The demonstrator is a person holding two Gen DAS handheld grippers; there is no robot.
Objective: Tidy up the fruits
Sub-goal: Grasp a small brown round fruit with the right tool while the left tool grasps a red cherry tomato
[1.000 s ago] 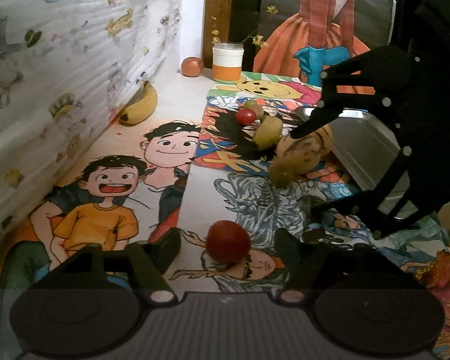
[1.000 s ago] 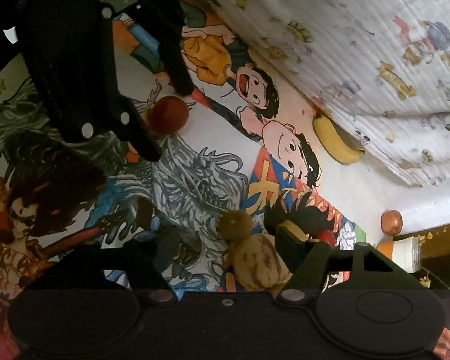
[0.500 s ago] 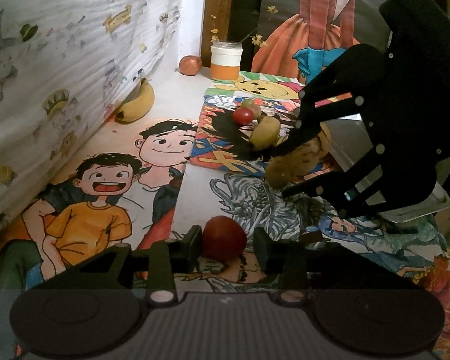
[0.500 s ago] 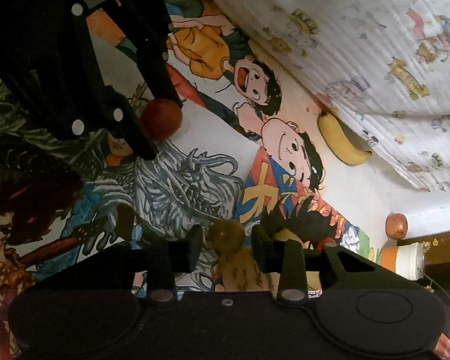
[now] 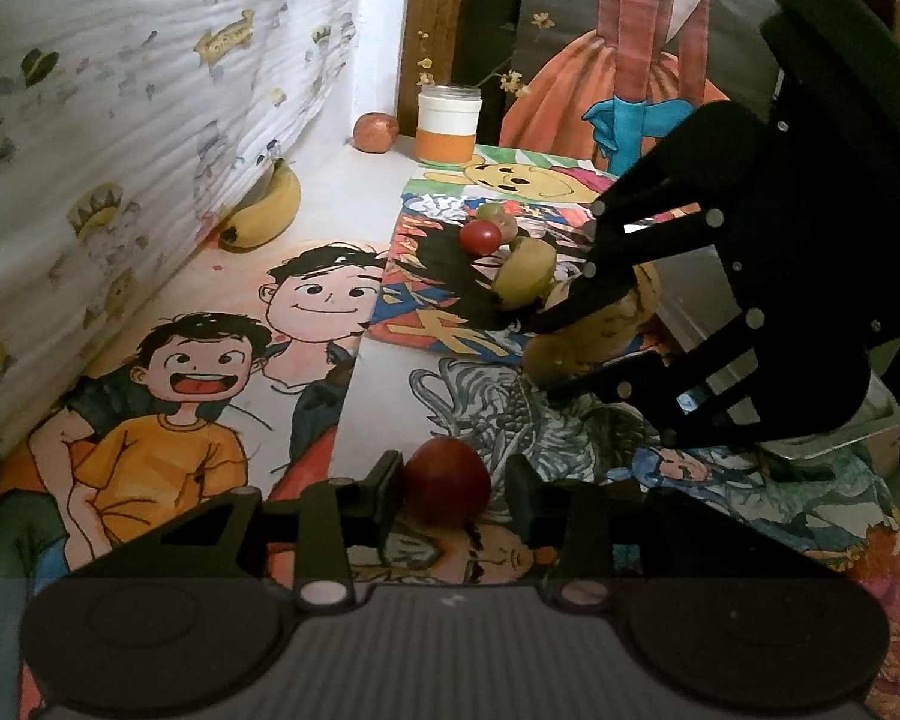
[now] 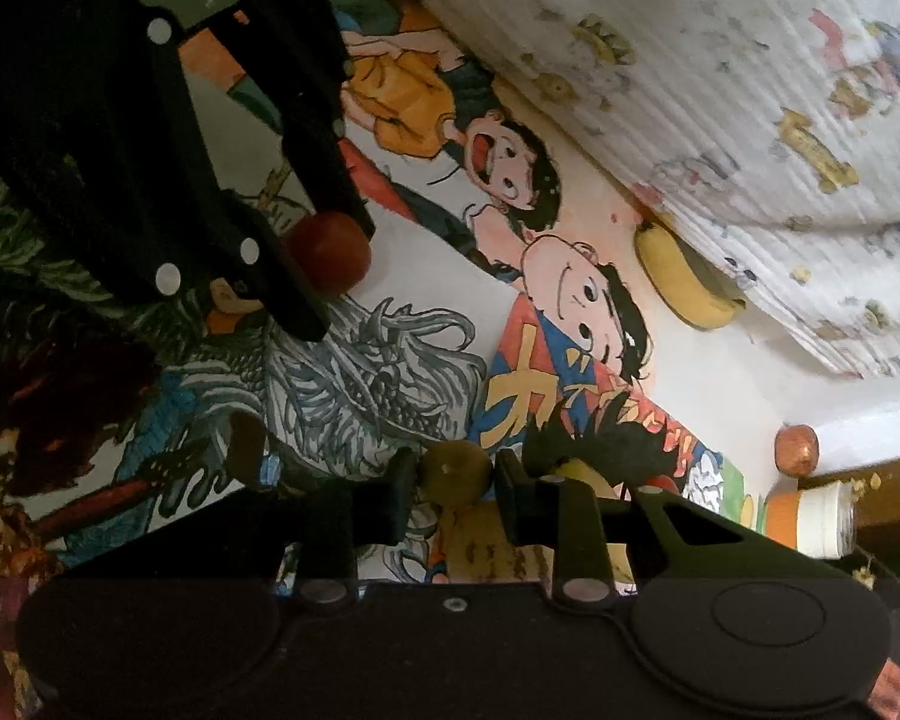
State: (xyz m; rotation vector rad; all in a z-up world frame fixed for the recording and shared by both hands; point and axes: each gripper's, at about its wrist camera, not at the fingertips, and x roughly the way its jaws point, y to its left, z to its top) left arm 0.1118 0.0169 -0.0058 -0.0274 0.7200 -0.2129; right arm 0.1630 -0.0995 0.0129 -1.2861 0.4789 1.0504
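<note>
both angle downward: left hand-held gripper [image 5: 447,495] clamps red fruit [image 5: 447,489], right hand-held gripper [image 6: 455,480] clamps olive-green fruit [image 6: 455,471].

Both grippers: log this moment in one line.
left gripper: shut on red fruit | right gripper: shut on small green fruit | both fruits on mat

On the table [image 5: 354,204], a tomato [image 5: 447,489] sits nearest the left-wrist camera, between the left gripper [image 5: 450,495] fingers. Beyond it to the right lies a cluster of fruit [image 5: 525,279], with the right gripper [image 6: 453,483] closed around its nearest small round fruit [image 6: 455,471]. A banana [image 5: 267,210] lies against the left wall covering [image 5: 150,90]. A jar [image 5: 448,123] and another fruit [image 5: 376,132] stand side by side at the far edge.
</note>
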